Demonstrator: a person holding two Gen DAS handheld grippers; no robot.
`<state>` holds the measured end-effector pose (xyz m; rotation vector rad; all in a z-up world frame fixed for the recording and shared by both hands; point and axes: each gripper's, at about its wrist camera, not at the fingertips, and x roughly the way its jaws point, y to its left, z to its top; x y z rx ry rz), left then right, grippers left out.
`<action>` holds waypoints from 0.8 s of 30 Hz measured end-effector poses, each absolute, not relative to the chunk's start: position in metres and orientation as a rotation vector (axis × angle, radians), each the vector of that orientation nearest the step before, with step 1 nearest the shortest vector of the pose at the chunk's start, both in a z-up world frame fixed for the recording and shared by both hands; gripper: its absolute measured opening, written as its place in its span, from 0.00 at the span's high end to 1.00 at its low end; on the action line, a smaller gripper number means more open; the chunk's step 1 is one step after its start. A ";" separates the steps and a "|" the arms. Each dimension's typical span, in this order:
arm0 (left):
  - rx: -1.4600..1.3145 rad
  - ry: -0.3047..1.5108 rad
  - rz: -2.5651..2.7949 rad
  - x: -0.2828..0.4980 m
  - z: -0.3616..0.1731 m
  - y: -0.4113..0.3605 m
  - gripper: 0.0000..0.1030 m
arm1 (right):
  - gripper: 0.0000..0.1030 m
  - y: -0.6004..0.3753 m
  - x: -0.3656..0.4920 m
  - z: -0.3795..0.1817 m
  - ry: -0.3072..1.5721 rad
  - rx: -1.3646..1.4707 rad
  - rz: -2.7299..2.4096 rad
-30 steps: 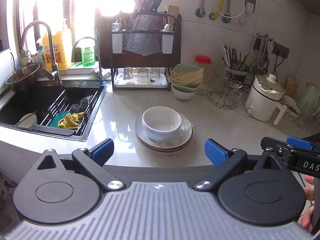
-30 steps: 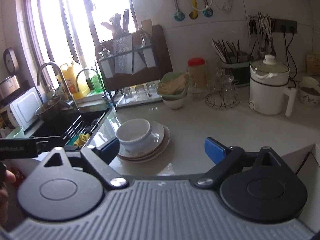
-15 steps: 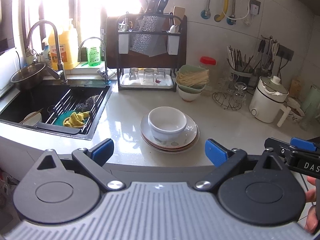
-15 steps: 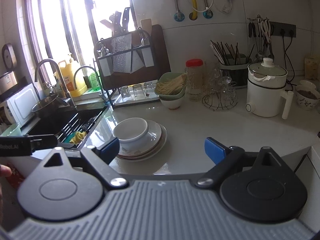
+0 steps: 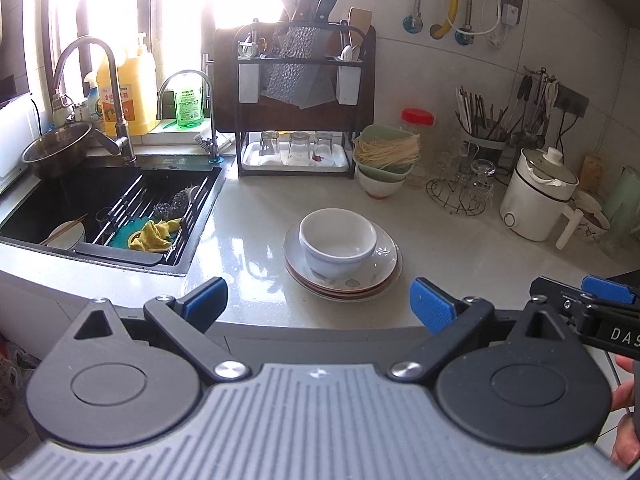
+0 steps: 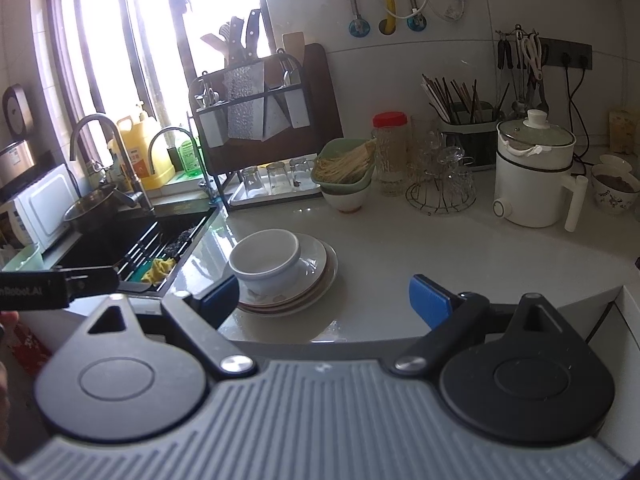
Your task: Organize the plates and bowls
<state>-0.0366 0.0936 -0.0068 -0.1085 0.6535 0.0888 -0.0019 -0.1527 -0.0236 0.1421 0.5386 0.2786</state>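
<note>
A white bowl [image 5: 338, 240] [image 6: 266, 258] sits on a stack of plates [image 5: 384, 276] [image 6: 316, 276] in the middle of the pale counter. My left gripper [image 5: 318, 304] hangs open at the counter's front edge, just short of the stack, nothing between its blue pads. My right gripper [image 6: 324, 296] is open too, with the stack ahead and to its left; its left pad overlaps the plates' rim in the picture. Further back, green bowls holding dry noodles [image 5: 386, 154] [image 6: 344, 168] are stacked on a white bowl.
A black sink [image 5: 100, 208] with a rack, a yellow cloth and a bowl with chopsticks lies left. Behind stand a knife and glass rack [image 5: 296, 100], a wire stand of glasses [image 5: 460, 188] and a white electric pot [image 5: 536, 196]. The right gripper's body shows at the left view's right edge.
Both views shifted a little between the earlier frames and now, so the stack sits slightly differently in each. The bowl and plates have not moved, and both grippers stay open.
</note>
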 end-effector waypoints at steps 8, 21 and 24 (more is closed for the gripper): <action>-0.123 0.666 0.085 -0.034 -0.011 0.098 0.04 | 0.10 -0.150 -0.002 -0.025 0.537 0.142 0.270; -0.121 0.660 0.097 -0.038 -0.009 0.101 0.04 | 0.10 -0.149 -0.001 -0.028 0.544 0.154 0.270; -0.119 0.661 0.101 -0.037 -0.009 0.100 0.04 | 0.10 -0.149 -0.001 -0.028 0.548 0.152 0.271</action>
